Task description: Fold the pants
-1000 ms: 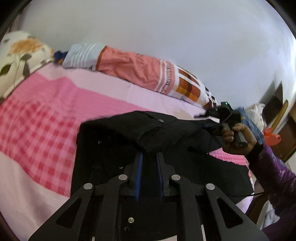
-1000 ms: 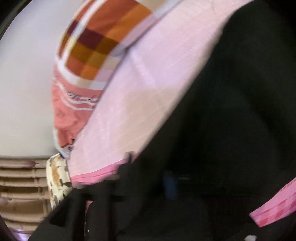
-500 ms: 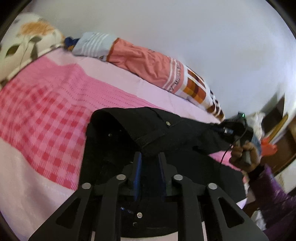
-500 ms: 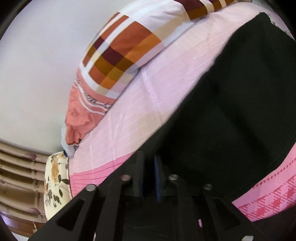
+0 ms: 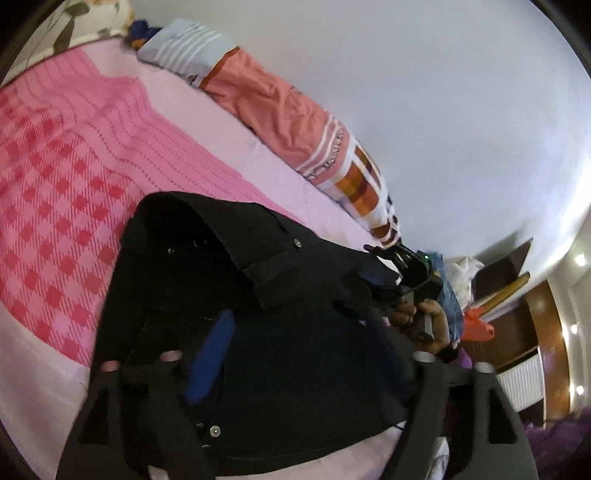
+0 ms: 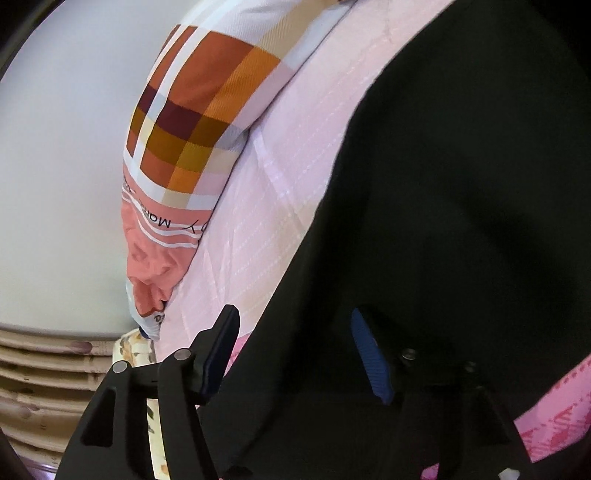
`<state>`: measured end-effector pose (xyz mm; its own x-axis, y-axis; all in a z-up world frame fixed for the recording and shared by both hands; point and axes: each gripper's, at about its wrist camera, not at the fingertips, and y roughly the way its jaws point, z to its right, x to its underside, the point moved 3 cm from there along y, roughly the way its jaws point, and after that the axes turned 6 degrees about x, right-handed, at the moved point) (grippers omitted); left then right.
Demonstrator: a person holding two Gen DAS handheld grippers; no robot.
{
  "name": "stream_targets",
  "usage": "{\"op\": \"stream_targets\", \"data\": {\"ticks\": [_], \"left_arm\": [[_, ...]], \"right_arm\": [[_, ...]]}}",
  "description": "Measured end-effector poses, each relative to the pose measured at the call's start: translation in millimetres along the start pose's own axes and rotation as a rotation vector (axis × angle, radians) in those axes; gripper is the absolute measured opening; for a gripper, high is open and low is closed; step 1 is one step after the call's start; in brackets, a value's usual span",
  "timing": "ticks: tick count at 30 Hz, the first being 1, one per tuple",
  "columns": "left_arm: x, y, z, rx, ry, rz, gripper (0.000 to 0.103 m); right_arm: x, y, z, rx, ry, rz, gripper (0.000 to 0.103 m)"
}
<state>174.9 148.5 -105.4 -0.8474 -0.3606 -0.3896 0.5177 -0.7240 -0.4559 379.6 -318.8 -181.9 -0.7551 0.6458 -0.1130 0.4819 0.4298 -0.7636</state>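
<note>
The black pants (image 5: 258, 295) lie on the bed (image 5: 74, 221), toward its near edge, on a pink checked bedspread (image 5: 48, 236). The garment is doubled over: the waistband portion, with its metal button (image 5: 296, 242), lies folded on top of the lower layer, and the fold ridge runs across the middle of the left wrist view.

Left gripper (image 5: 295, 354): the jaws are opening and stand well apart. The blue pad of one finger (image 5: 210, 362) is visible over the black fabric. The pants lie under and between the fingers, but the pads do not press on the cloth.

Right gripper (image 6: 295, 354): the jaws are opening and stand apart. One finger (image 6: 221, 347) sits over the pale pink sheet (image 6: 277, 184) at the edge of the pants; the other, with its blue pad (image 6: 371, 362), sits over the black fabric. The cloth edge passes between them without being pinched. In the left wrist view, this gripper appears at the far end of the pants, held by the person's hand (image 5: 424, 317).

A long bolster (image 5: 288, 110) with salmon, striped and orange checked sections lies along the far edge of the bed against the white wall (image 5: 443, 110). A floral pillow (image 5: 74, 22) occupies the far left corner of the bed.
</note>
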Motion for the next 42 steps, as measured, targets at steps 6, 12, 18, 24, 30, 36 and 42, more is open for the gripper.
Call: {"op": "stream_targets", "data": {"ticks": [6, 12, 18, 24, 30, 36, 42], "left_arm": [[-6.3, 26.6, -20.3, 0.039, -0.160, -0.008, 0.080], [-9.5, 39.6, -14.5, -0.061, -0.121, 0.004, 0.037], [-13.8, 13.0, 1.9, -0.108, -0.038, 0.049, 0.036], [-5.8, -18.9, 0.5, -0.126, -0.049, 0.048, 0.036], [27.6, -43.5, -16.3, -0.197, -0.084, 0.005, 0.036], [66.9, -47.7, -42.0, -0.275, -0.124, -0.061, 0.036], [83.5, -42.5, -48.0, -0.348, -0.033, -0.080, 0.041]], "right_arm": [[0.5, 13.6, -10.9, 0.064, -0.090, -0.044, 0.010], [8.1, 4.6, -5.5, -0.004, -0.097, -0.022, 0.007], [29.1, -23.5, -0.7, -0.074, -0.082, 0.002, 0.007], [84.0, -75.6, 5.1, -0.098, -0.130, 0.029, 0.007], [168.3, -98.8, 46.7, -0.074, -0.107, -0.065, 0.007], [237.4, -75.3, 91.5, -0.034, -0.022, -0.214, 0.005], [239.6, -77.4, 96.5, -0.107, -0.039, -0.209, 0.006]]}}
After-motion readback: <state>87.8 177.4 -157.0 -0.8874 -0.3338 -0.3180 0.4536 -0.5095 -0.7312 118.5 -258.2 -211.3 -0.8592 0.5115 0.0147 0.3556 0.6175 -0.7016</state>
